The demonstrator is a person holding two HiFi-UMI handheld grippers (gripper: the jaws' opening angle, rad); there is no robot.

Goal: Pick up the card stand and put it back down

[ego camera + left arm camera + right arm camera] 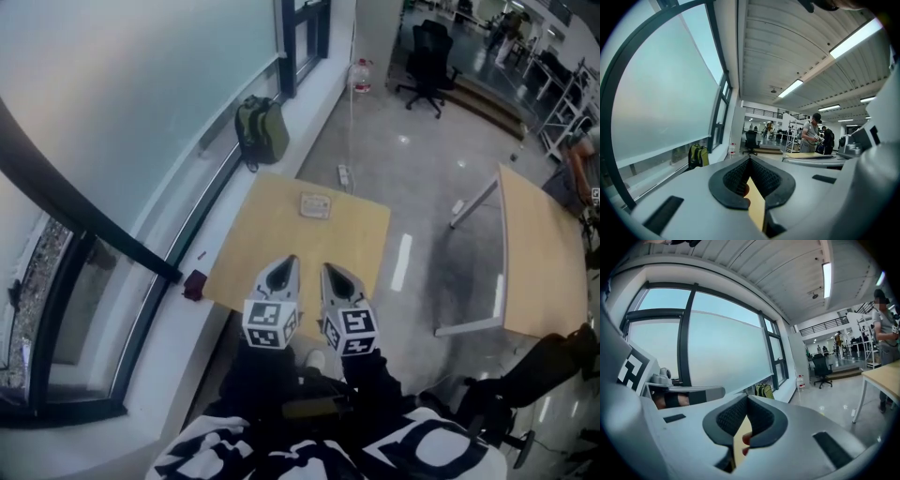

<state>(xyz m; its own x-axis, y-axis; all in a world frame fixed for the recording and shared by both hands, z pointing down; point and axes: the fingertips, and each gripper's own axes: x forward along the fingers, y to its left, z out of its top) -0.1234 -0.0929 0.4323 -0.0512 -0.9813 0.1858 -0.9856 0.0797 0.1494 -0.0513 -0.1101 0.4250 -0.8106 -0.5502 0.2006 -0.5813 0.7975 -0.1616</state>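
Observation:
The card stand (315, 205) is a small pale flat-looking piece lying on the far half of a light wooden table (272, 258), seen in the head view only. My left gripper (288, 262) and right gripper (331, 270) are held side by side over the table's near edge, both pointing toward the stand and well short of it. Each is shut with nothing in it. In the left gripper view the jaws (750, 159) meet at the tip, and so do the right gripper's jaws (747, 399) in its own view. Neither gripper view shows the stand.
A green backpack (261, 129) leans by the window beyond the table. A power strip (344, 174) and a water bottle (360, 75) sit on the floor. A second wooden table (534, 253) stands to the right. A small dark red box (194, 284) rests on the sill at left.

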